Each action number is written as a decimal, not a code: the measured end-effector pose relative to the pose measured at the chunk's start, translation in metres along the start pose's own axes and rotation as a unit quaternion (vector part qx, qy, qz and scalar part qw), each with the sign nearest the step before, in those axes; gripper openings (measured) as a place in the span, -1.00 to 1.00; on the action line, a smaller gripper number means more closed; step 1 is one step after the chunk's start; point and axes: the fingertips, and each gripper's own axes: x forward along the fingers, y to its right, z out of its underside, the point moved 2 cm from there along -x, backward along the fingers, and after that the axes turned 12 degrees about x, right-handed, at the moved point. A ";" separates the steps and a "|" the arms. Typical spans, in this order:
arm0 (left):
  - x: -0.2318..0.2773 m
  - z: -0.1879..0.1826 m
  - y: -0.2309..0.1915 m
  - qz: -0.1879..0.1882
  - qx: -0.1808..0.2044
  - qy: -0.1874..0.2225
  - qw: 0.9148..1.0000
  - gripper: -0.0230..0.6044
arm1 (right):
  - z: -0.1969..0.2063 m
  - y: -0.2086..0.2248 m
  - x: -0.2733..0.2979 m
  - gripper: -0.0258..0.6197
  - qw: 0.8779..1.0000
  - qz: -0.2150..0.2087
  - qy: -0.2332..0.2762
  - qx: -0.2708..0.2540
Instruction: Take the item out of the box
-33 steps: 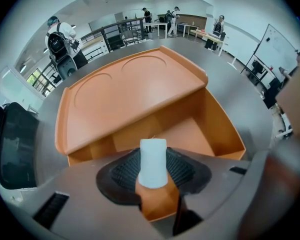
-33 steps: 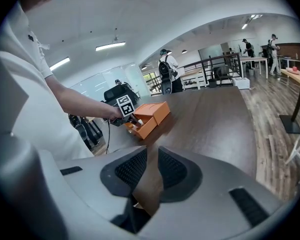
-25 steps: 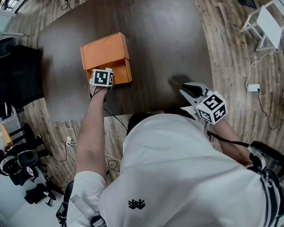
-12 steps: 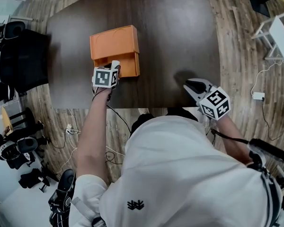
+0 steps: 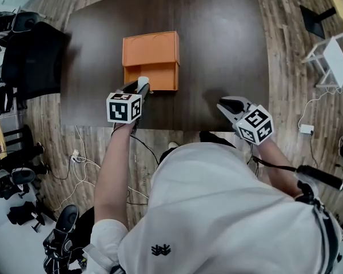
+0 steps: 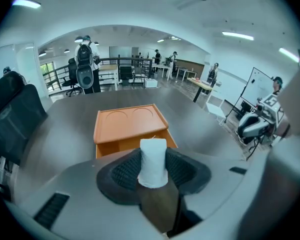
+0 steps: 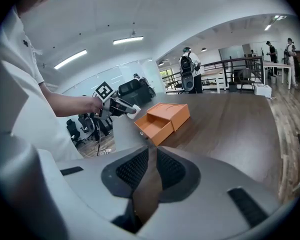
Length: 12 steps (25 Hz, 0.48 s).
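An orange box [image 5: 150, 51] lies on the dark table [image 5: 217, 39], its drawer [image 5: 154, 77] pulled out toward me. My left gripper [image 5: 142, 87] hovers above the table just in front of the drawer, shut on a small white item [image 6: 153, 154] that stands upright between the pads. The right gripper view shows that item [image 7: 134, 111] held above and in front of the open drawer [image 7: 152, 125], clear of it. My right gripper [image 5: 224, 104] hangs over the table's near right part, well clear of the box, jaws shut with nothing in them.
A black chair [image 5: 28, 61] stands at the table's left side. White furniture [image 5: 337, 56] and cables lie on the wooden floor to the right. The table's near edge [image 5: 177, 129] runs just under both grippers. People stand far off in the room.
My left gripper has lifted and drawn back from the drawer's front, carrying the white item. The right gripper has shifted slightly over the table.
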 end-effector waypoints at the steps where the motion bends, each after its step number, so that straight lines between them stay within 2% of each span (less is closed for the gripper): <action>1: -0.010 0.003 0.001 0.003 -0.004 0.010 1.000 -0.40 | 0.000 -0.008 0.003 -0.77 1.000 -0.001 -0.001 -0.002; 5: -0.047 0.014 0.005 0.011 -0.014 0.047 0.999 -0.40 | 0.000 -0.038 0.014 -0.78 1.000 -0.003 -0.005 -0.012; 9: -0.080 0.031 0.013 0.010 0.012 0.070 0.997 -0.40 | 0.002 -0.067 0.025 -0.79 1.000 0.004 -0.003 -0.022; 12: -0.102 0.050 0.022 0.019 0.008 0.089 0.996 -0.40 | 0.007 -0.092 0.031 -0.80 1.000 0.007 0.000 -0.030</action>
